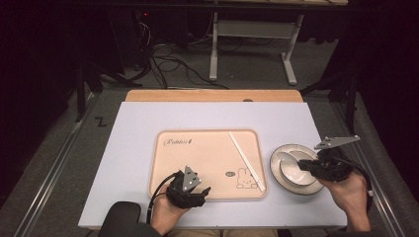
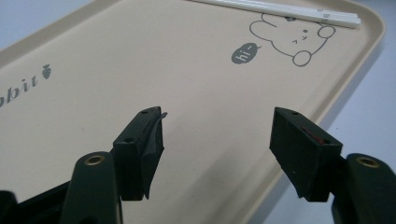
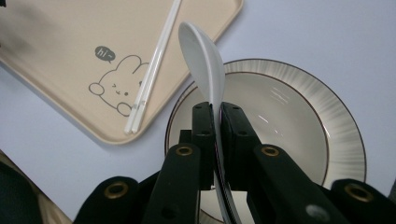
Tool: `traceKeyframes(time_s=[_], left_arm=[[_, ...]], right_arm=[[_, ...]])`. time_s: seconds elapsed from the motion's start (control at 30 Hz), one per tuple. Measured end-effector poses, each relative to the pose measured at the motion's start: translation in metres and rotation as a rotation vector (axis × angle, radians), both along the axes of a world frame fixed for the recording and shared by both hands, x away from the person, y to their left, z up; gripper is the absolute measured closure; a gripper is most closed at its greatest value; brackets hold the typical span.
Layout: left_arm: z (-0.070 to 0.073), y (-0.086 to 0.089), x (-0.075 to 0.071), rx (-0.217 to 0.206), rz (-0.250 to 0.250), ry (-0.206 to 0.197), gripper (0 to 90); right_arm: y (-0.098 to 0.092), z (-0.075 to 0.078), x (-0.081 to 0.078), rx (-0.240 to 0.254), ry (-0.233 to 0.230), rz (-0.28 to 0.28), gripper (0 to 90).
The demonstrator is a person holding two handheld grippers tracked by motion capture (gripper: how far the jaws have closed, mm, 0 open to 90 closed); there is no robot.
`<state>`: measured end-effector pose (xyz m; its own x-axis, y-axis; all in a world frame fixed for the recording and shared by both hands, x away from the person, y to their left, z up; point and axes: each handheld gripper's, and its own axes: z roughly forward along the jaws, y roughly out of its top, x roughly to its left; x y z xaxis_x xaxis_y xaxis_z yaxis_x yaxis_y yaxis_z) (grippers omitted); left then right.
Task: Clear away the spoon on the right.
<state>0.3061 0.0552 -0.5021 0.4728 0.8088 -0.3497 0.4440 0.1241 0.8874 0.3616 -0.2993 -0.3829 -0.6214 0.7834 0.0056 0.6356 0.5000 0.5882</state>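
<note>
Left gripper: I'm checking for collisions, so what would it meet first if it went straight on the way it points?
Probably the bare floor of the tray, since the open left gripper points down at it.

The high view looks steeply down on the table; both gripper views sit close and low, sharing the beige tray [image 1: 207,165] with its chopsticks [image 1: 246,160]

On my feed the beige tray [image 1: 207,148] carries a script word near its far left corner, ending in "bbit" with a small carrot mark, and by its rabbit drawing [image 2: 292,37] a dark speech bubble [image 2: 244,53] reads "hi~"
</note>
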Motion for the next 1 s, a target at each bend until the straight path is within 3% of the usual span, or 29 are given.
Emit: traceKeyframes(time_s=[0.2,0.43,0.63,0.87,1.0], left_arm=[[-0.004,-0.005,0.002,0.02,-0.009,0.015,35.0],[-0.005,-0.006,0.001,0.025,-0.011,0.017,34.9],[-0.005,-0.005,0.001,0.02,-0.006,0.013,34.9],[-0.003,-0.003,0.0,0.016,-0.008,0.009,34.9],[0.0,0.0,0.001,0.005,-0.007,0.006,34.9]], right_arm=[[0.019,0.001,-0.003,0.007,-0.045,0.009,85.9],[0.039,-0.01,0.0,-0.034,-0.031,0.048,85.9],[0.048,-0.013,0.0,-0.044,-0.028,0.054,85.9],[0.061,-0.022,0.001,-0.102,-0.04,0.051,85.9],[0.066,-0.023,0.001,-0.098,-0.04,0.054,85.9]])
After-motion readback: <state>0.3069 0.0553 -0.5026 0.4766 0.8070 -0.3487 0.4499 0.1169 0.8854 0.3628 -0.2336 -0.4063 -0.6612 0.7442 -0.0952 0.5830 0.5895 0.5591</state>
